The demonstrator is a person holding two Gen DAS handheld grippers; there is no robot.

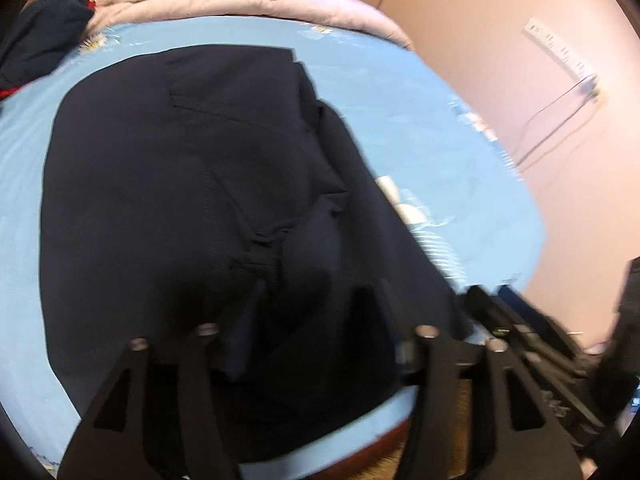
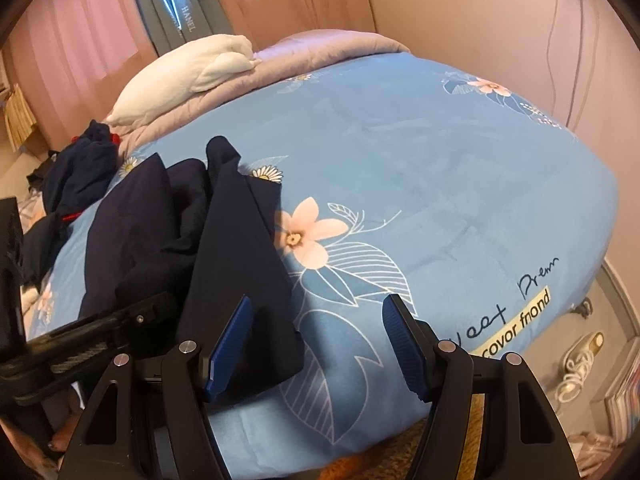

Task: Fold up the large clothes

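The dark navy garment lies spread on the blue floral bedcover, its near hem at about six o'clock, close to the bed's edge. The left gripper hangs over that hem with jaws apart; its fingertips are lost against the dark cloth, so whether fabric sits between them I cannot tell. The right gripper has its blue pads spread with nothing clamped — one garment corner lies just under the left pad.

The likely trouble: the hem hangs near the edge, so a careless tug could drag the garment off, or a pinch might catch only one layer and leave the fold crooked.

The left view shows the garment's seams and bunched middle; the right view alone shows another dark heap at ten o'clock and the white pillow.
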